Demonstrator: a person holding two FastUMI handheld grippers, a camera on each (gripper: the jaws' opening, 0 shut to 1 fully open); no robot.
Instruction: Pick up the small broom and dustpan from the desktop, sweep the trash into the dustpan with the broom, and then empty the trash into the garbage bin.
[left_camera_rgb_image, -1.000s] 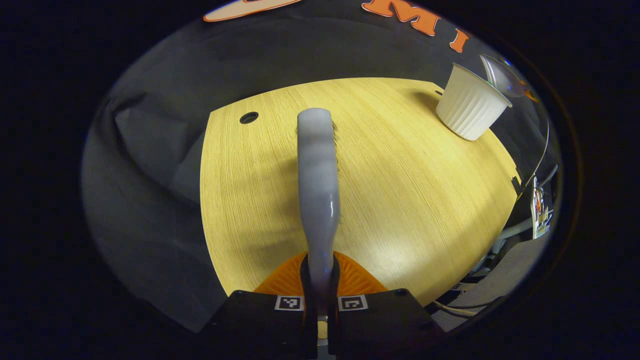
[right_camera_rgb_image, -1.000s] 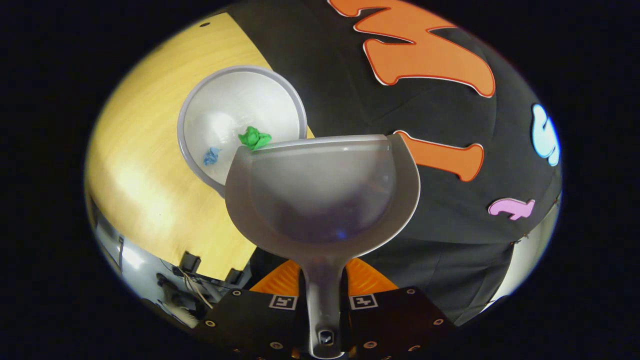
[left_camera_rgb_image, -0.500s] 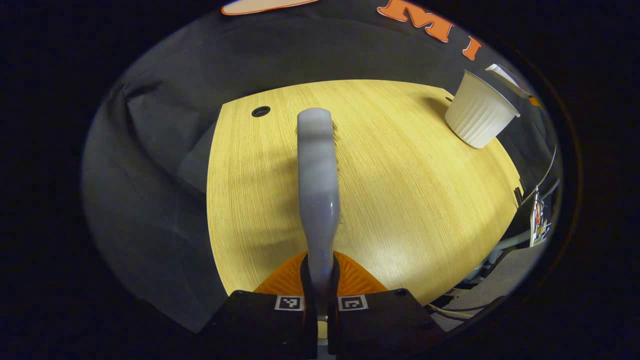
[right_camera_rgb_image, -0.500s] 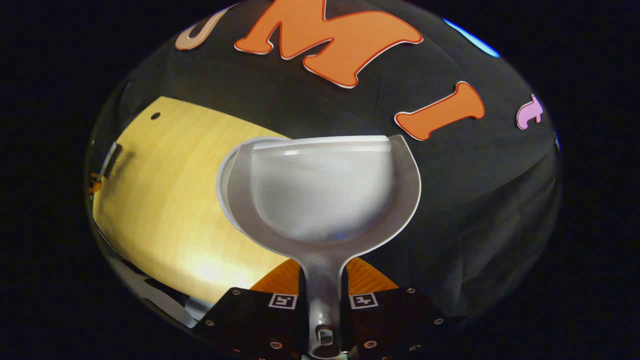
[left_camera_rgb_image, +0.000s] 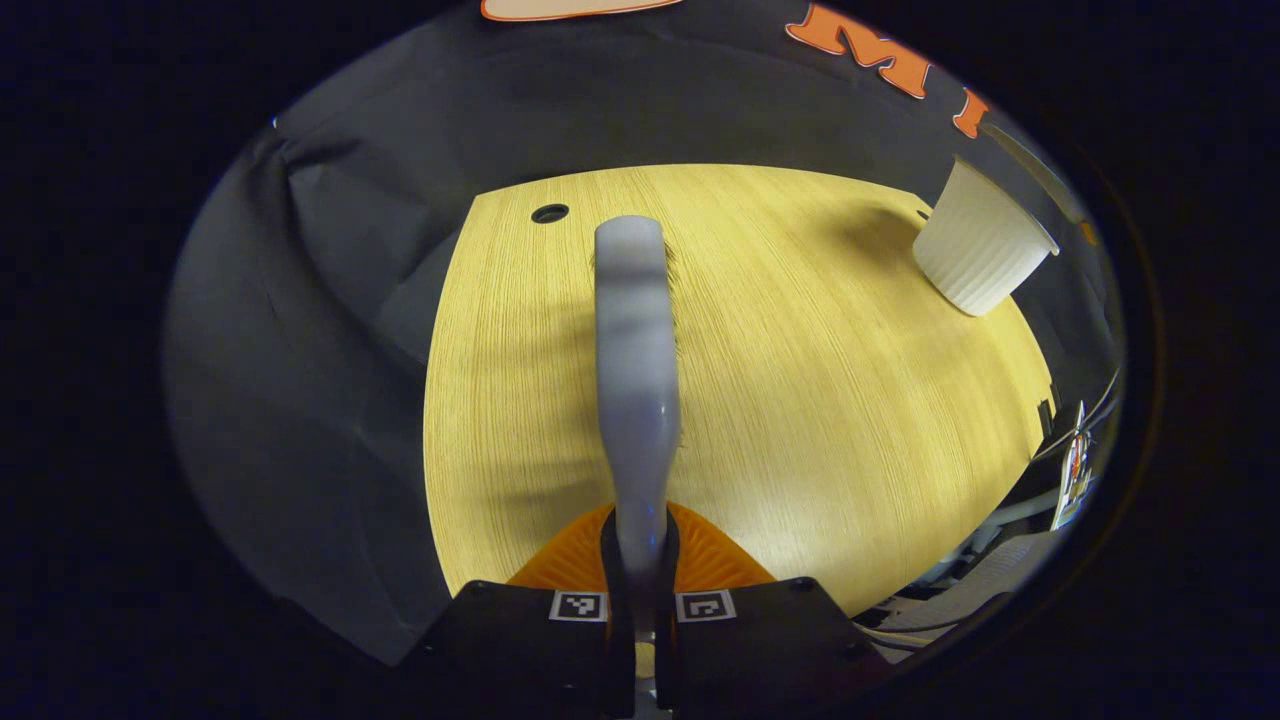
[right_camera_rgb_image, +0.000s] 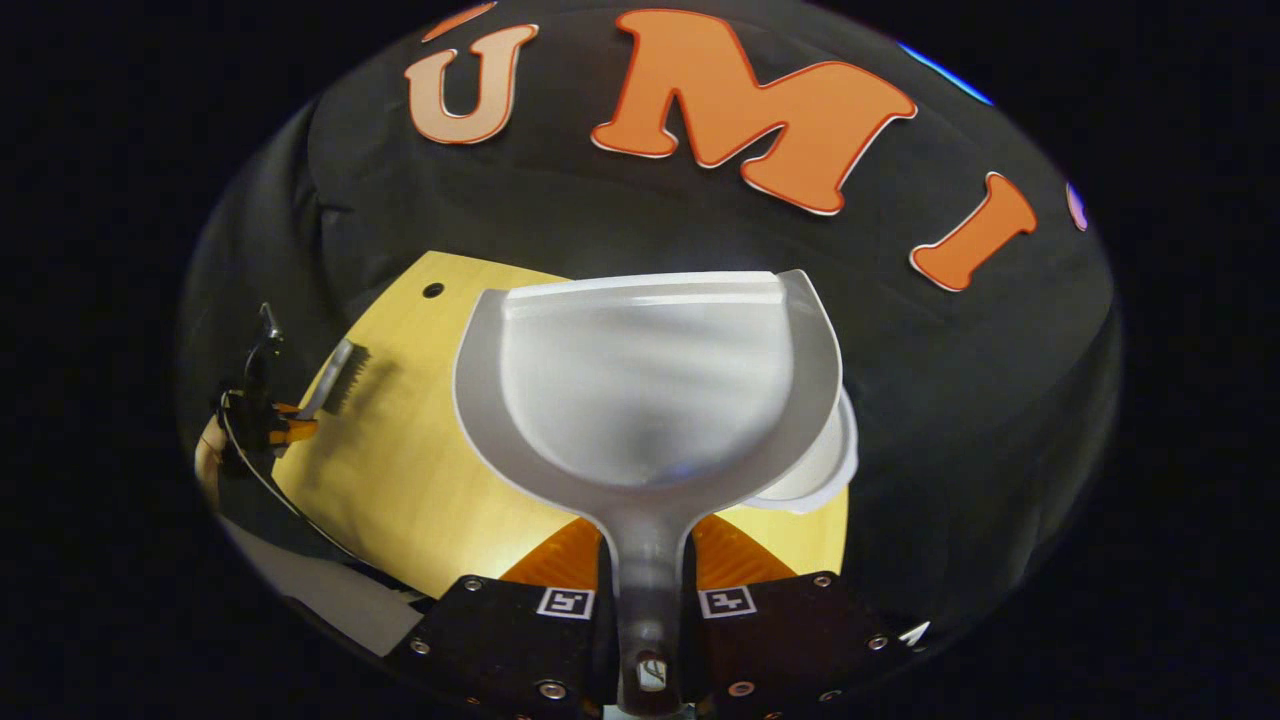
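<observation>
Now the left tool (left_camera_rgb_image: 640, 560) is clamped tight on the pale handle of the small broom (left_camera_rgb_image: 636, 340), which runs forward from between its fingers over the wooden desk (left_camera_rgb_image: 800, 400); the bristles are mostly hidden behind the handle from this angle. In the left gripper view the white ribbed garbage bin (left_camera_rgb_image: 982, 260) stands at the desk's far right edge, well apart from the broom.

In the right gripper view the right tool (right_camera_rgb_image: 648, 600) is closed on the stem of the translucent dustpan (right_camera_rgb_image: 645, 390), both fingers pressing its sides. The pan's scoop looks bare, with no trash to be seen inside it. Behind its lower right edge a curve of white rim peeks out, which I take to be the bin (right_camera_rgb_image: 820, 480), so the pan sits just above or beside it. Farther left in the same view the other tool (right_camera_rgb_image: 262, 415) holds the broom above the desk.

Judging from the bare pan and the bin right under it, the emptying step looks done or very nearly so; whether any scrap clings inside the pan I cannot tell, and the bin's contents are hidden. What remains would be to draw the pan clear of the bin without knocking it, then lay both pieces down on the desk.
</observation>
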